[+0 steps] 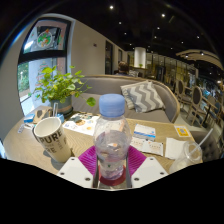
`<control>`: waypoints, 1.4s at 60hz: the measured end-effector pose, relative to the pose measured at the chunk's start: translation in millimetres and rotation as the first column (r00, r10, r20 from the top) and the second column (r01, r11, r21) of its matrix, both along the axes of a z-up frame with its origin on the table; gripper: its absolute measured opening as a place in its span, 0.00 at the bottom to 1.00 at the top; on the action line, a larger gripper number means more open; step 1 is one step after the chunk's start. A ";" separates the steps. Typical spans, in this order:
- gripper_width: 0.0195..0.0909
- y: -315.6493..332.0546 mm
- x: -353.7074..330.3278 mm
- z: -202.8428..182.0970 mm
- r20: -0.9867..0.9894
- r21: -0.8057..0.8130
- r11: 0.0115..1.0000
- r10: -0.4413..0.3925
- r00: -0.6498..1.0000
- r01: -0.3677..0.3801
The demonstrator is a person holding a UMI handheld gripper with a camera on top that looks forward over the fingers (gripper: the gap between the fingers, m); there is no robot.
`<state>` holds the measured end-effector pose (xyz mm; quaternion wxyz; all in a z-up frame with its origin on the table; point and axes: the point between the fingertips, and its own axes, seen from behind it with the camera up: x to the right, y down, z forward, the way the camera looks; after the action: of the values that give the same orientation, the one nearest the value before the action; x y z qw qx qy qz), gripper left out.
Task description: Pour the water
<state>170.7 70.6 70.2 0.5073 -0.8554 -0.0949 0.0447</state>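
A clear plastic water bottle with a pale blue cap stands upright between my fingers, its base hidden behind them. My gripper is shut on the bottle, both magenta pads pressing its lower body. A white mug with dark lettering stands on the table to the left of the bottle, close to the left finger. A clear glass sits to the right, beyond the right finger.
The round wooden table carries booklets and cards behind the bottle. A potted green plant stands at the back left by a window. A grey sofa with a zigzag cushion lies beyond the table.
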 end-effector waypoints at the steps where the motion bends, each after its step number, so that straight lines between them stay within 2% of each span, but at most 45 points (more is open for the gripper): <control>1: 0.25 -5.7 3.1 5.6 -0.004 0.007 1.000 -0.002 1.000 0.002; 4: 0.29 0.5 1.3 0.8 -0.011 0.013 1.000 -0.014 1.000 0.014; 8: 0.40 1.2 2.4 0.0 -0.008 0.009 1.000 -0.022 1.000 0.022; 17: 0.59 -4.4 6.8 -5.1 0.021 -0.051 0.997 -0.048 0.999 0.049; 22: 0.87 -16.7 4.3 -3.0 0.032 -0.083 0.995 -0.050 0.998 0.053; 24: 0.95 -24.2 3.6 0.0 0.038 -0.090 0.994 -0.051 0.998 0.055; 28: 0.91 -39.2 2.1 9.1 0.058 -0.105 0.992 -0.065 0.996 0.071; 47: 0.92 -163.4 -25.8 79.2 0.042 -0.186 0.968 -0.165 0.985 0.170; 58: 0.92 -230.4 -44.9 117.1 0.052 -0.172 0.966 -0.188 0.981 0.194; 69: 0.93 -268.3 -59.5 135.1 0.062 -0.167 0.962 -0.208 0.976 0.216; 84: 0.93 -284.1 -63.9 143.5 0.096 -0.152 0.962 -0.212 0.973 0.225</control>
<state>106.8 -213.5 213.7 0.4338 -0.9001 -0.0159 -0.0378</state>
